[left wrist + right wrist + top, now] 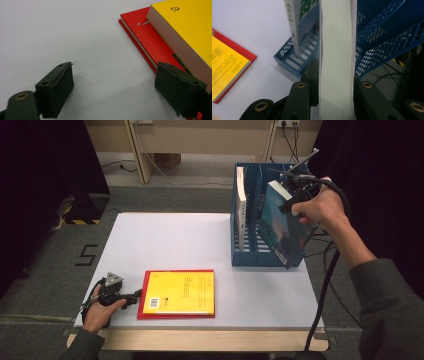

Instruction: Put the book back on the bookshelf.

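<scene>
My right gripper (pixel 292 200) is clamped on a blue book (pixel 282 225), holding it tilted over the near right corner of the blue file rack (pixel 250 256), its lower edge outside the rack's front. A white book (pixel 242 205) stands inside. My left gripper (pixel 134 296) rests on the table (pixel 165 240), jaws apart, just beside the yellow book (pixel 181 292) stacked on the red book (pixel 145 290).

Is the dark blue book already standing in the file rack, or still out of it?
Still out: the right gripper holds the dark blue book tilted at the blue file rack, its lower corner outside the front.
</scene>
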